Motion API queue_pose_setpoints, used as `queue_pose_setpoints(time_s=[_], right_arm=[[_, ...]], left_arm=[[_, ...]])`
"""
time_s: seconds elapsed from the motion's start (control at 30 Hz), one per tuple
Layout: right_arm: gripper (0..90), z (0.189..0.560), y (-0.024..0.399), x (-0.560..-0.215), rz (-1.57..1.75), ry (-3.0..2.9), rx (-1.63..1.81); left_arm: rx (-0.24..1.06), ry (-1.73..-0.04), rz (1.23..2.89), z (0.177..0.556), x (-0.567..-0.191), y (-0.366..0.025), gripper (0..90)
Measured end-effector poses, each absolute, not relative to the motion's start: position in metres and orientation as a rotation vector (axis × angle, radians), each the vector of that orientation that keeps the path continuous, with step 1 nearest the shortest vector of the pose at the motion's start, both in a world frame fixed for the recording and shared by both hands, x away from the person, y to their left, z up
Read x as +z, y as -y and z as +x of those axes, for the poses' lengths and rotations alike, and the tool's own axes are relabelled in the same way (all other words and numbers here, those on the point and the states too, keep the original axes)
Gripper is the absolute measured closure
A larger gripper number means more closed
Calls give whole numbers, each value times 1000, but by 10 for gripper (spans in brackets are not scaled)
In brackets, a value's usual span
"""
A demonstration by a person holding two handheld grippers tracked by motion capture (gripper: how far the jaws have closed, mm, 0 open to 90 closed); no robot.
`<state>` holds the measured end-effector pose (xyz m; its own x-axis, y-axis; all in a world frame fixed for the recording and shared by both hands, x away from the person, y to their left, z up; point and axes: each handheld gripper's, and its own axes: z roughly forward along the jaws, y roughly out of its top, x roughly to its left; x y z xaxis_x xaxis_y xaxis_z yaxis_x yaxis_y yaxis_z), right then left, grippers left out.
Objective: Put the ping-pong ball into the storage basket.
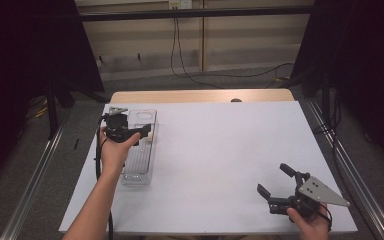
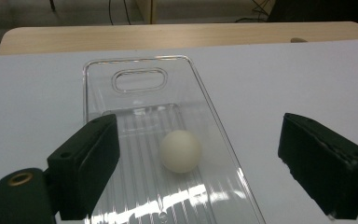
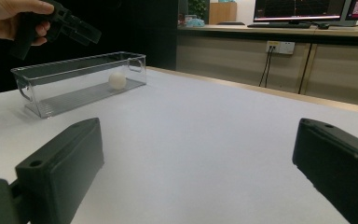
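At left of centre in the high view, we held the left gripper [image 1: 141, 134] above the clear plastic bin [image 1: 139, 176], jaws wide and empty, the white ball [image 2: 180, 150] lying directly below them; the right gripper [image 1: 275, 179], open and empty, rested far off.

No text, label, brand, number or sign can be read in these pictures. In the right gripper view, two monitors [image 3: 298, 9] stand on a counter far behind the surface and show coloured lines and some small writing, but it is too small and blurred to read.
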<state>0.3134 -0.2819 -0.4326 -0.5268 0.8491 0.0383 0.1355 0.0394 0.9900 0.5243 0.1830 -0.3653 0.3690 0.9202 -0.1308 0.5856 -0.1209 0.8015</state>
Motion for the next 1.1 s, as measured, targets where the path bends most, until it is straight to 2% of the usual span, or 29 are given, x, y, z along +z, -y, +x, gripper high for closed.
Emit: queue_pose_setpoints(time_s=[1.1], right_arm=[[14,313,281,-432,1004,-1721,1540]], left_arm=[[520,-1180,1770,485,-371,-186,56]])
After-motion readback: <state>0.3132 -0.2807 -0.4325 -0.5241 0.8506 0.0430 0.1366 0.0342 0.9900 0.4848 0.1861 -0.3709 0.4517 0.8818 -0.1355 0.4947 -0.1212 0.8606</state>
